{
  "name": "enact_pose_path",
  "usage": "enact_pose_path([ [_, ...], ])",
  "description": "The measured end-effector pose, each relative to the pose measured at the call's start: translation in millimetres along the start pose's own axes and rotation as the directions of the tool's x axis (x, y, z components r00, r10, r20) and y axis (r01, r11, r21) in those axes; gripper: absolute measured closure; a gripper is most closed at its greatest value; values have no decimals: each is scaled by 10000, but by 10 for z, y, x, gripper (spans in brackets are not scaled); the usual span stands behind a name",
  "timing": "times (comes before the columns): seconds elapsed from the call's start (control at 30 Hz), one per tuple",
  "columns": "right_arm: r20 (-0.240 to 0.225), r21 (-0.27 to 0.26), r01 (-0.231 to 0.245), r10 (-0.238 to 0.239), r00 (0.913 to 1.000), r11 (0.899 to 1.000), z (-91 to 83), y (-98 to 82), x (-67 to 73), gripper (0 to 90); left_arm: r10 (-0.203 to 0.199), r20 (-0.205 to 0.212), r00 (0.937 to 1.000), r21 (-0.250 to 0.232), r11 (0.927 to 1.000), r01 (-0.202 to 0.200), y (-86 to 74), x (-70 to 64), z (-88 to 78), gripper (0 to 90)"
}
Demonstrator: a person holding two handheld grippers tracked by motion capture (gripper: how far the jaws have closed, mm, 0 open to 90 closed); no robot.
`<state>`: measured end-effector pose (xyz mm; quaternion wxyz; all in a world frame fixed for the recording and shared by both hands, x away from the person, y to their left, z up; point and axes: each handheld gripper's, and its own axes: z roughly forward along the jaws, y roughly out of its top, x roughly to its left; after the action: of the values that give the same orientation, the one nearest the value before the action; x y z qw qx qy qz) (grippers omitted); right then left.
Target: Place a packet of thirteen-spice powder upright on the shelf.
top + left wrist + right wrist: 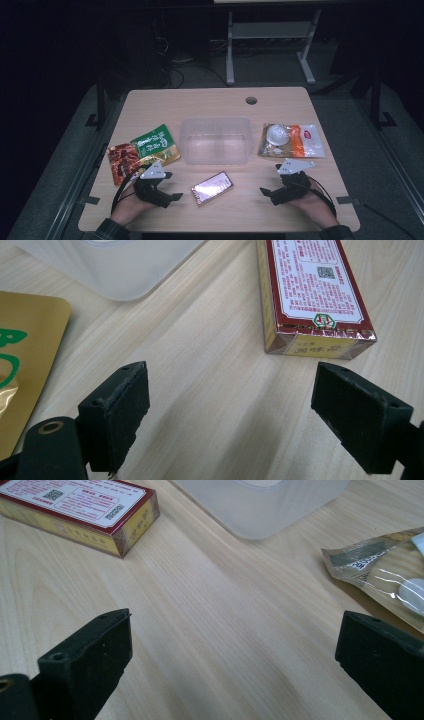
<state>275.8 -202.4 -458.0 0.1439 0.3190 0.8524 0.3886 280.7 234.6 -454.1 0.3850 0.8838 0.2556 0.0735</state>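
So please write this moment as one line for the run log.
left gripper: open, empty | right gripper: open, empty | red box: on table between them | clear container: empty

- Left gripper (169, 186) rested low at the near left of the table, held in the left hand (131, 205); jaws stood wide apart with nothing between them.
- Right gripper (270, 182) sat at the near right, held in the right hand (312, 206); jaws likewise spread wide, empty.
- Both pairs of jaws pointed inward, toward each other.
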Motion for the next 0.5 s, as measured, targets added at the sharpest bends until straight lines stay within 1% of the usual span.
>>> enact_pose_path([
  [0.07,-15,30,-10,10,10000,10000,-3,2,5,11,-9,-13,10000,22,10000,9,1,-3,-3,150],
  [0.17,-50,61,2,-2,10000,10000,-4,3,7,75,-78,13,10000,-13,10000,78,0,8,3,153],
  [0.23,-68,65,-9,9,10000,10000,-5,4,8,90,-76,42,10000,93,9999,75,0,16,1,154],
  [0.3,-54,3,52,-52,10000,10000,-6,10,5,106,-134,79,9999,41,9999,134,-2,12,-4,158],
  [0.33,-73,7,40,-40,10000,10000,-4,12,5,112,-78,117,9999,37,10000,77,-2,12,-11,172],
  [0.37,-84,17,35,-35,10000,10000,-2,14,8,120,-155,155,9998,-22,9999,155,2,2,-13,183],
  [0.47,-126,59,86,-85,9999,9999,1,13,13,128,49,231,9997,-11,10000,-49,20,-13,-36,218],
  [0.5,-135,60,97,-96,9999,9999,1,13,17,129,-12,273,9996,-128,9999,15,29,-33,-39,230],
])
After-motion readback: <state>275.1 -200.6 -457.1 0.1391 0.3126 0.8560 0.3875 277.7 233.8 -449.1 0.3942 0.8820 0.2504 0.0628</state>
